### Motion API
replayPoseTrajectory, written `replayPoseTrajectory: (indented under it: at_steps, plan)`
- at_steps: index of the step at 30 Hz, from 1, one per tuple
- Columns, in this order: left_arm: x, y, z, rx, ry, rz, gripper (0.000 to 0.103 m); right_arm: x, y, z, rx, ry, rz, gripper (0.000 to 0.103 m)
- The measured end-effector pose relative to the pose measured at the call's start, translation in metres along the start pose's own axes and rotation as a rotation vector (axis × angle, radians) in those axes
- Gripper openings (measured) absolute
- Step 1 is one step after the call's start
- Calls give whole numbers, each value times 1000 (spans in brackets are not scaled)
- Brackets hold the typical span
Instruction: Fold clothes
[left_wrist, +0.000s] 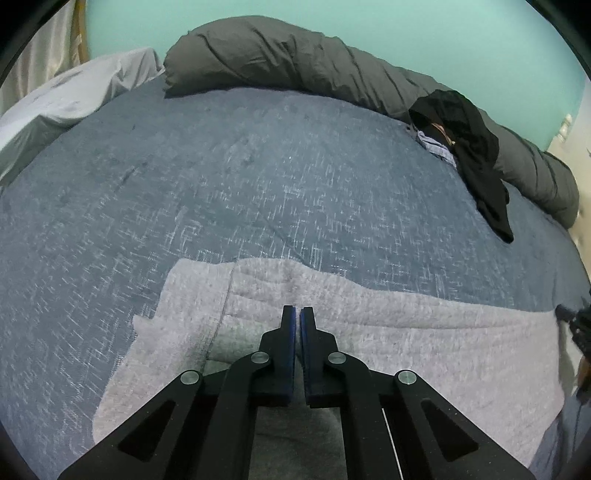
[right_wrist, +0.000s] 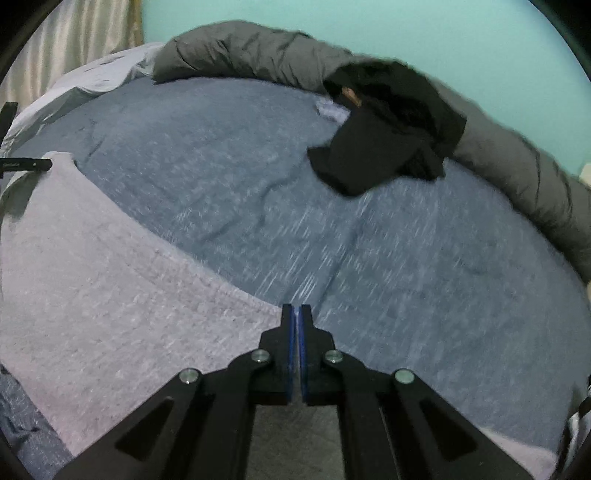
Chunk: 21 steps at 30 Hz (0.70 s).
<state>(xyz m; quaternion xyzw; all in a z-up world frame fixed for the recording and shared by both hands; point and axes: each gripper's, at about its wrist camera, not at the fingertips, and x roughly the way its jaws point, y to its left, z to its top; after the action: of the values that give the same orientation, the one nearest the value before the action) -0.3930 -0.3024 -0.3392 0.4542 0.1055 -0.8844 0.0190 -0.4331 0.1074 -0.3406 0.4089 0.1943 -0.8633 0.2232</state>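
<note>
A light grey knit garment (left_wrist: 369, 332) hangs stretched between my two grippers above the blue bed; it also shows in the right wrist view (right_wrist: 110, 288). My left gripper (left_wrist: 298, 314) is shut on the garment's upper edge near a seam. My right gripper (right_wrist: 296, 312) is shut on the garment's other corner. The right gripper shows at the right edge of the left wrist view (left_wrist: 576, 325). The left gripper shows at the left edge of the right wrist view (right_wrist: 26, 164).
A blue patterned bedspread (left_wrist: 258, 177) covers the bed. A rolled dark grey duvet (left_wrist: 295, 59) lies along the far side. A heap of black clothes (right_wrist: 391, 122) over a pale blue item (left_wrist: 436, 146) lies against it. A pale pillow (left_wrist: 66, 99) sits far left.
</note>
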Motion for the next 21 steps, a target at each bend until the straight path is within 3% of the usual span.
replayPoseTrajectory:
  at_steps: [5, 9, 13, 21]
  plan:
    - [5, 1, 0, -17, 10, 0, 7, 13, 0, -3, 54, 40, 4, 4]
    - [-18, 11, 3, -45, -38, -12, 26, -10, -4, -2, 84, -14, -28, 12]
    - [-50, 37, -2, -99, -60, -29, 41, -51, -3, -20, 179, -99, 70, 15]
    - [-58, 52, -45, -30, 6, 19, 43, -101, 29, -84, 297, -147, 205, 15]
